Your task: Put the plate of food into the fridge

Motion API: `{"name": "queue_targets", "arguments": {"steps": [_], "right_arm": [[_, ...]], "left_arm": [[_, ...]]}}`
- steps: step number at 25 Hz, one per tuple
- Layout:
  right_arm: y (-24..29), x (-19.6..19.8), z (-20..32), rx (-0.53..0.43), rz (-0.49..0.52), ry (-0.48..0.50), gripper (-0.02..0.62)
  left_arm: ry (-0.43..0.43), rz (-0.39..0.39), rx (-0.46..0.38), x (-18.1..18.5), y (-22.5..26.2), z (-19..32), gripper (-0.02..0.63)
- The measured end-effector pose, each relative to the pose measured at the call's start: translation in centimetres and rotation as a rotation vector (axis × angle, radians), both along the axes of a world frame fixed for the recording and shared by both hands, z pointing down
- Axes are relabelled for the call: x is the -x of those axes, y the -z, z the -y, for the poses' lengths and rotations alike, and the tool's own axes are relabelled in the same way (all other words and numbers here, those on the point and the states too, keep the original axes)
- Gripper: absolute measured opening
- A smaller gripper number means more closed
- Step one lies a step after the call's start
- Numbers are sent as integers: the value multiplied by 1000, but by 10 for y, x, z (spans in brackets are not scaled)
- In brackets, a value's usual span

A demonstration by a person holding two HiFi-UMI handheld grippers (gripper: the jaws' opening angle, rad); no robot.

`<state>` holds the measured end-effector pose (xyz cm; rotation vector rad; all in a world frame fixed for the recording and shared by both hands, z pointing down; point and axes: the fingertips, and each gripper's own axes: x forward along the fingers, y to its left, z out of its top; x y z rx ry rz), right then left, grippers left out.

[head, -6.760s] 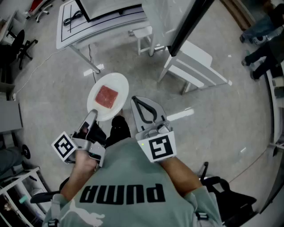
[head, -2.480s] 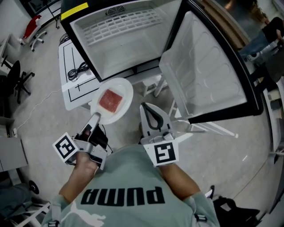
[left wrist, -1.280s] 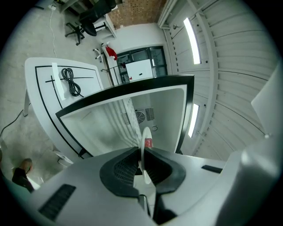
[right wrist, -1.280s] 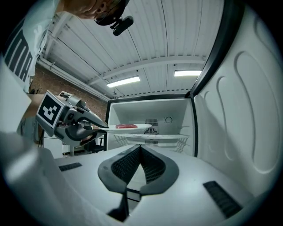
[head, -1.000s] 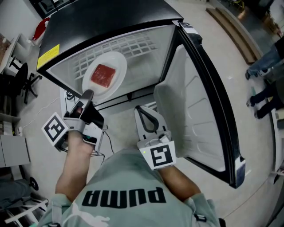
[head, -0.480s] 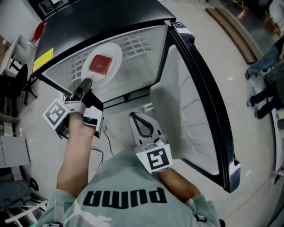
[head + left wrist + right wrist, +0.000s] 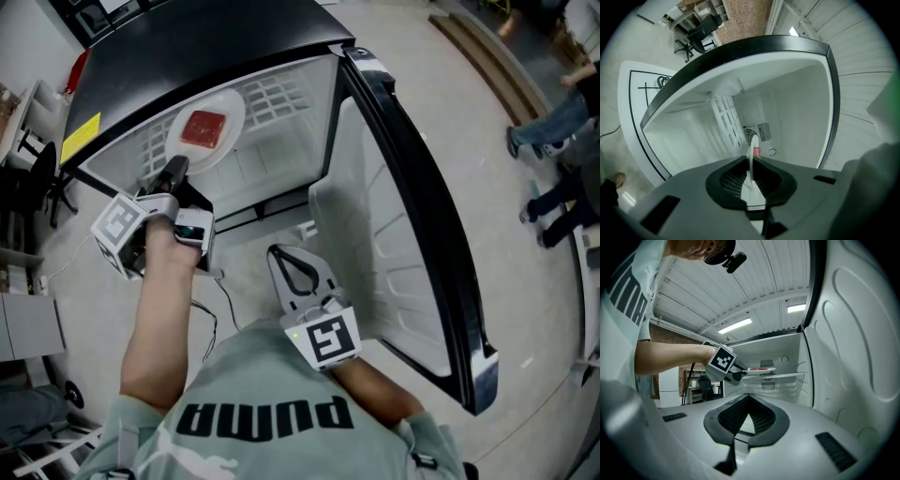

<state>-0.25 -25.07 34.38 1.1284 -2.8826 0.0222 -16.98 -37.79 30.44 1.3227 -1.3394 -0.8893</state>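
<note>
A white plate (image 7: 208,127) with a red square of food (image 7: 204,128) is held level inside the open fridge (image 7: 281,141), just above its wire shelf (image 7: 780,377). My left gripper (image 7: 176,169) is shut on the plate's near rim. In the left gripper view the plate (image 7: 752,157) shows edge-on between the jaws, with the food (image 7: 756,152) beyond. In the right gripper view the plate (image 7: 759,370) and the left gripper (image 7: 738,375) hover over the shelf. My right gripper (image 7: 281,255) hangs low before the fridge, shut on nothing (image 7: 749,399).
The fridge door (image 7: 403,234) stands wide open on the right, its white inner side facing me. A white table with black lines (image 7: 633,112) sits left of the fridge. An office chair (image 7: 33,173) is at the far left; people's legs (image 7: 553,122) are at the far right.
The left gripper has carried the plate up and forward, from over the floor into the fridge's opening. The right gripper has stayed shut near my chest, drifting slightly left.
</note>
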Motion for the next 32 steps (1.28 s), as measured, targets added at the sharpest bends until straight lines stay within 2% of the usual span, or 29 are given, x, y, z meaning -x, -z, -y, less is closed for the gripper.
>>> {"name": "queue_targets", "arguments": {"steps": [7, 23, 32], "right_arm": [[-2, -6, 4, 6, 4, -3, 5], [1, -10, 11, -3, 4, -12, 5], [6, -9, 18, 2, 13, -31, 5]], "left_arm": [[35, -6, 25, 14, -16, 12, 32], [81, -23, 42, 17, -19, 31, 34], [87, 7, 32, 14, -17, 39, 34]]}}
